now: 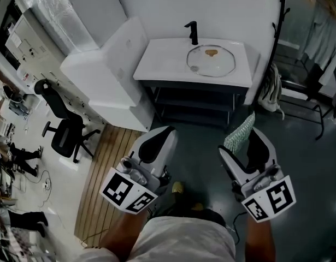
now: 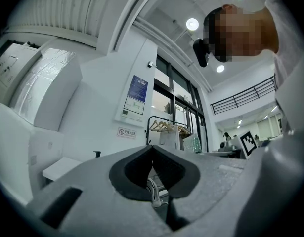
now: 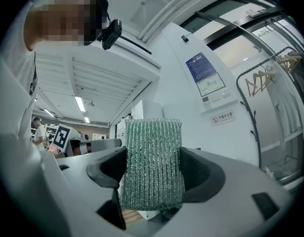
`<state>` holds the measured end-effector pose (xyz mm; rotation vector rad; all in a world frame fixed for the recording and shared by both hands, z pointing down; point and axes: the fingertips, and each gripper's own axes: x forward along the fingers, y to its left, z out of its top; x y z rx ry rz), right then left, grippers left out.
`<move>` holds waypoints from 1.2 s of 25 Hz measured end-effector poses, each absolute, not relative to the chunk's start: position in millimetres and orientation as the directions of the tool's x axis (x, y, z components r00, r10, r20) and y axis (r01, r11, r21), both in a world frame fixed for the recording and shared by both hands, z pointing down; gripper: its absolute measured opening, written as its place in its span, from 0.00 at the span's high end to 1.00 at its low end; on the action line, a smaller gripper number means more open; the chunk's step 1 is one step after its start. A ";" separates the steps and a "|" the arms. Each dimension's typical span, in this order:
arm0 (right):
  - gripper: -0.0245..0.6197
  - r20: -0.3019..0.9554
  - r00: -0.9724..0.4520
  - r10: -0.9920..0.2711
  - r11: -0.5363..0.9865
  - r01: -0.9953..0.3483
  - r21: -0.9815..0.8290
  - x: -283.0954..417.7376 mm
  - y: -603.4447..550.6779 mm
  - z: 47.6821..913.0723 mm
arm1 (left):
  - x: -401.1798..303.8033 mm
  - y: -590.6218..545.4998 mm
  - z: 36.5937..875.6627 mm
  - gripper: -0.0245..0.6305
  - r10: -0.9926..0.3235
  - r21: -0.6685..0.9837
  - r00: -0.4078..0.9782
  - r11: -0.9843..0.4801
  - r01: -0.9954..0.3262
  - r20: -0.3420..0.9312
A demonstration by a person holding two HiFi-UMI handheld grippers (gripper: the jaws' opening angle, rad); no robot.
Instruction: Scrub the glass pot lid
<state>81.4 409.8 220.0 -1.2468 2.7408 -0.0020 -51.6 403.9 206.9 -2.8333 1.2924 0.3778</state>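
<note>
Head view: one lid (image 1: 225, 65), one scrubber (image 1: 239, 132), left claw (image 1: 163, 136), right claw (image 1: 253, 141).

The white moulded-plastic left gripper (image 1: 159, 141) and its twin, the right gripper (image 1: 254, 141), have black inner linings. Each bears a white cube (image 1: 128, 192) printed with black square markers. The person wears a pale off-white top (image 1: 181, 238) and a black head-mounted camera (image 3: 111, 32).
</note>
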 end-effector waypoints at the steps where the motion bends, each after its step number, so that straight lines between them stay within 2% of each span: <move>1: 0.45 -0.118 -0.651 -0.750 0.660 -0.750 -0.053 82.3 405.7 220.2 | -51.7 399.9 206.6 0.94 -0.745 0.094 0.628 -0.658 -0.747 -0.223; 17: 0.45 -0.105 -0.629 -0.770 0.635 -0.772 -0.032 60.7 264.9 219.1 | -75.8 253.3 207.5 0.94 -0.729 0.089 0.639 -0.673 -0.734 -0.243; 30: 0.45 -0.089 -0.582 -0.808 0.586 -0.810 -0.019 14.0 142.8 213.3 | -127.4 126.4 206.5 0.94 -0.697 0.091 0.670 -0.707 -0.701 -0.254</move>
